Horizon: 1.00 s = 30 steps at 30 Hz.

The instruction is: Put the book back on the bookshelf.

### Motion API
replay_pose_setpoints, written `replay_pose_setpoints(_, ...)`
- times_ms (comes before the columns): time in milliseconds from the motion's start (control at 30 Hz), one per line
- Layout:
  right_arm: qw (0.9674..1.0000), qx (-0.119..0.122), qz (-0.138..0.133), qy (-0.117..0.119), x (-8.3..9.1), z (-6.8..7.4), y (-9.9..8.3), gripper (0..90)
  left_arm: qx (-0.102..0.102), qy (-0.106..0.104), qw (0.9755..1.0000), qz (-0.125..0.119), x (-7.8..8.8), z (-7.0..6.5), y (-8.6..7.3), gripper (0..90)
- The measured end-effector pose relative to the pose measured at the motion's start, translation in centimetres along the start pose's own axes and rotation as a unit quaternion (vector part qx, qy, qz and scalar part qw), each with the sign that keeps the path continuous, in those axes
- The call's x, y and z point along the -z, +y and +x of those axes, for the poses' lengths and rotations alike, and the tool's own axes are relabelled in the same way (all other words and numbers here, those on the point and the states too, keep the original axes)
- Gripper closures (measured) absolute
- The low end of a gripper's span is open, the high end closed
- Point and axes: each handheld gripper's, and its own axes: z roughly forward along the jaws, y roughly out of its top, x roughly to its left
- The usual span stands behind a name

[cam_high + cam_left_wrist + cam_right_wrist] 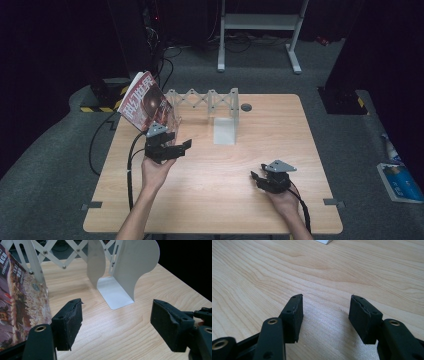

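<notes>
High view: left claw is seen left of centre, jaws apart, nothing clamped; a red magazine is propped tilted at upper left, against the expanding book rack on the surface.

Left gripper view: magazine is seen at left edge, just beside the left jaw; white bookend at top centre.

Right gripper view: right claw is held apart over bare wood.

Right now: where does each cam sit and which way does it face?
High view: above the person's side, facing forward and down on the table; forearms, left gripper, right gripper.
Left gripper view: rides the left gripper, facing the bookend and book; open jaws.
Right gripper view: low, facing bare tabletop; open jaws.
Shared: high and left gripper views show bookend and book.
</notes>
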Motion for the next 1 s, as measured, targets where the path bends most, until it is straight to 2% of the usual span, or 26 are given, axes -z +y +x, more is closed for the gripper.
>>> replay_pose_setpoints(333,1.0,0.0,0.0,0.0,0.0,0.0,0.0,45.2,0.005,-0.005,1.0,0.002,-0.5,-0.1,-0.5,25.4)
replay_pose_setpoints(400,1.0,0.0,0.0,0.0,0.0,0.0,0.0,45.1,0.013,-0.014,0.9998,0.004,-0.7,-0.1,-0.7,25.2)
replay_pose_setpoints(700,1.0,0.0,0.0,0.0,0.0,0.0,0.0,45.2,0.014,-0.018,0.9997,0.009,-1.0,-0.3,-1.0,24.8)
replay_pose_setpoints(1000,1.0,0.0,0.0,0.0,0.0,0.0,0.0,45.2,0.0,-0.014,0.9998,0.015,-1.7,-1.0,-1.2,24.3)
